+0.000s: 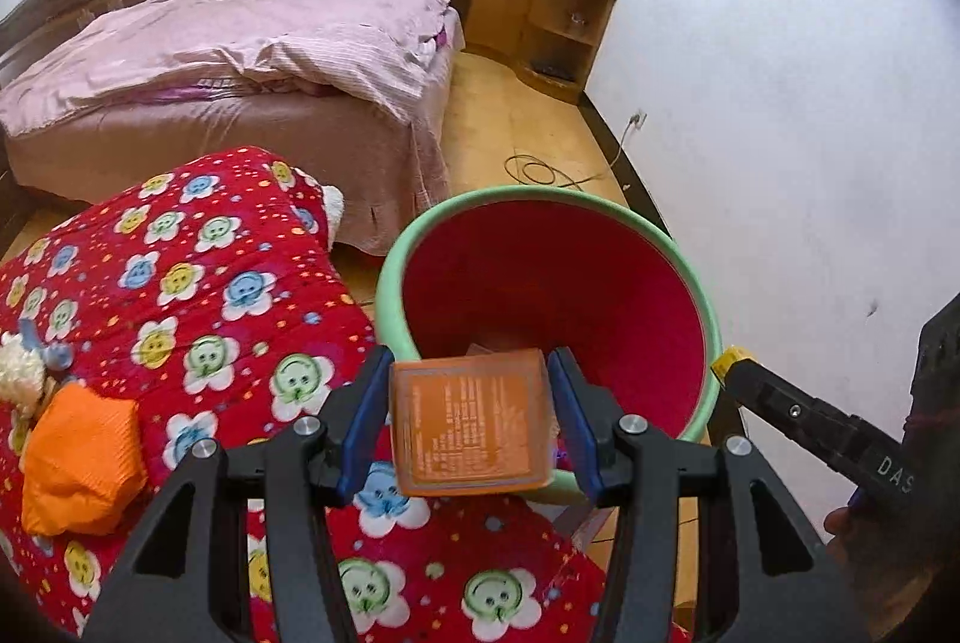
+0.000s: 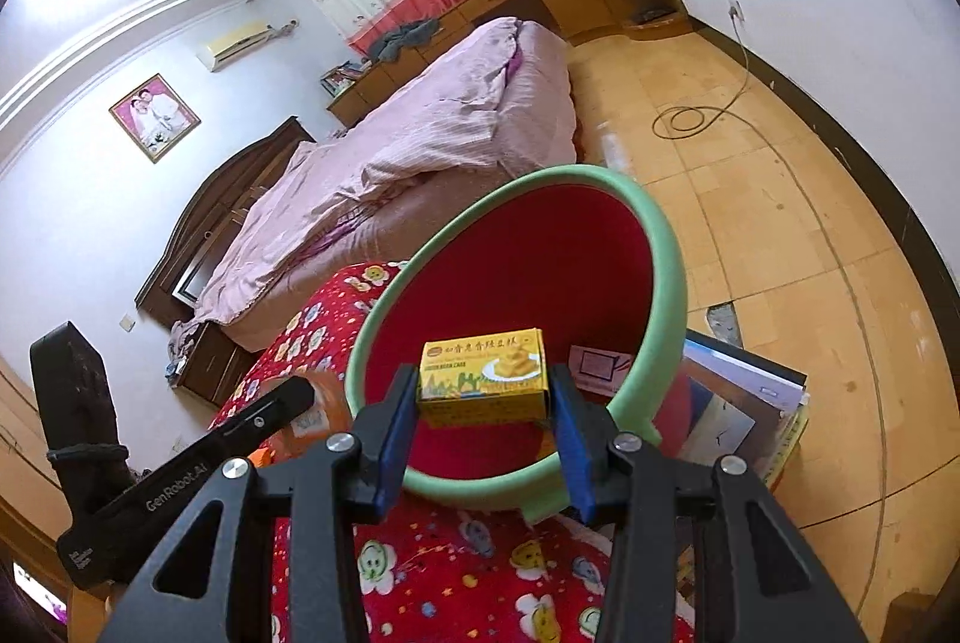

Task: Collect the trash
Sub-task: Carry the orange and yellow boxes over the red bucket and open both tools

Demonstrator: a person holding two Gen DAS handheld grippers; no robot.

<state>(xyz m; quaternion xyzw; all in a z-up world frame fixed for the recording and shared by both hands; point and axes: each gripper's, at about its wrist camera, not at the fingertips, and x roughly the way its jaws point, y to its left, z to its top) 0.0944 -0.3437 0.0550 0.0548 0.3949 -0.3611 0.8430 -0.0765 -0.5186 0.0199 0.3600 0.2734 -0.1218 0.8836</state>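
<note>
A red bin with a green rim [image 1: 396, 259] [image 2: 666, 247] stands beside a red flowered quilt [image 1: 198, 271] [image 2: 444, 565]. My left gripper [image 1: 471, 421] is shut on an orange box [image 1: 471, 421], held at the bin's near rim. My right gripper [image 2: 483, 397] is shut on a yellow cake box [image 2: 483, 385], held over the bin's mouth. Paper scraps [image 2: 597, 364] lie at the bin's bottom. The right gripper's black arm [image 1: 822, 421] shows at the right of the left wrist view; the left one [image 2: 198, 469] shows in the right wrist view.
An orange crumpled bag [image 1: 81, 460] and a plush toy [image 1: 24, 367] lie on the quilt. A bed with pink covers [image 1: 240, 61] stands behind. Stacked books [image 2: 744, 403] sit beside the bin. A cable [image 2: 690, 115] coils on the wooden floor.
</note>
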